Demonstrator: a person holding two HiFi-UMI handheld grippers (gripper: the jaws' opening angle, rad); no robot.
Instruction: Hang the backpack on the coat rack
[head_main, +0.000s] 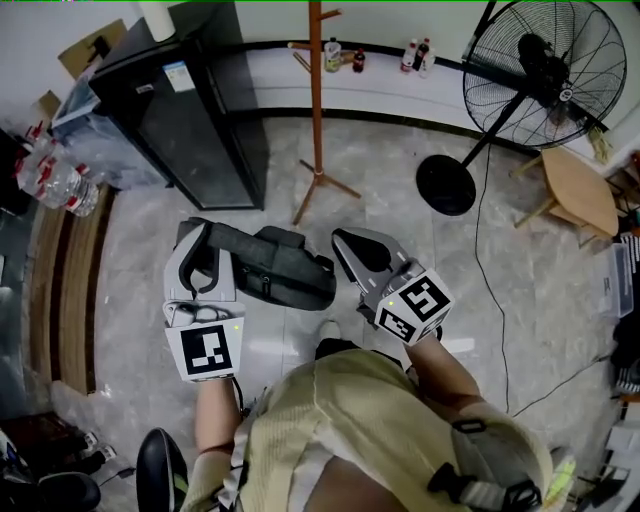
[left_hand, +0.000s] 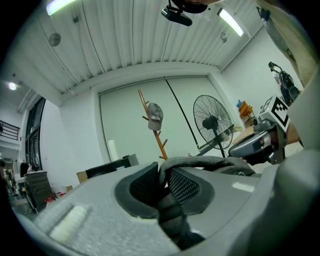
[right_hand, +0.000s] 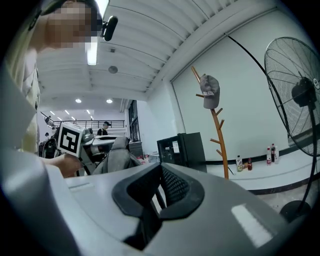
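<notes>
Closest to us, the left gripper (head_main: 198, 236) is clamped on a grey strap (left_hand: 210, 162) of the backpack (head_main: 275, 268), and we judge this to be the weak spot. Only that narrow band sits between the jaws, so the bag's full weight hangs from one pinch. A jolt or a swing on the way could pull the strap through the pads and drop the bag on the floor. The right gripper (head_main: 346, 244) has its jaws pressed together with nothing between them, so it gives no support if the left grip fails. Both grippers point level and forward, side by side. Our left forearm (head_main: 215, 412) and right forearm (head_main: 452, 378) reach out from the body, and the right gripper is turned a little inward. The backpack lies just beyond the left gripper's tips and stretches across towards the right one, near it, though we cannot tell if they touch. Farther on, well apart from both grippers, stands the coat rack (head_main: 316, 110), a thin wooden pole on splayed feet. A heavy bag hung on one side, or a knock from a gripper, might rock or tip it. A cap (left_hand: 155, 116) already hangs near its top, so we would probably need one of the bare pegs lower down. A strap that only rests on the tip of a peg could slide off. The black cabinet (head_main: 195, 110) stands to the rack's left and the fan (head_main: 545, 70) to its right.
</notes>
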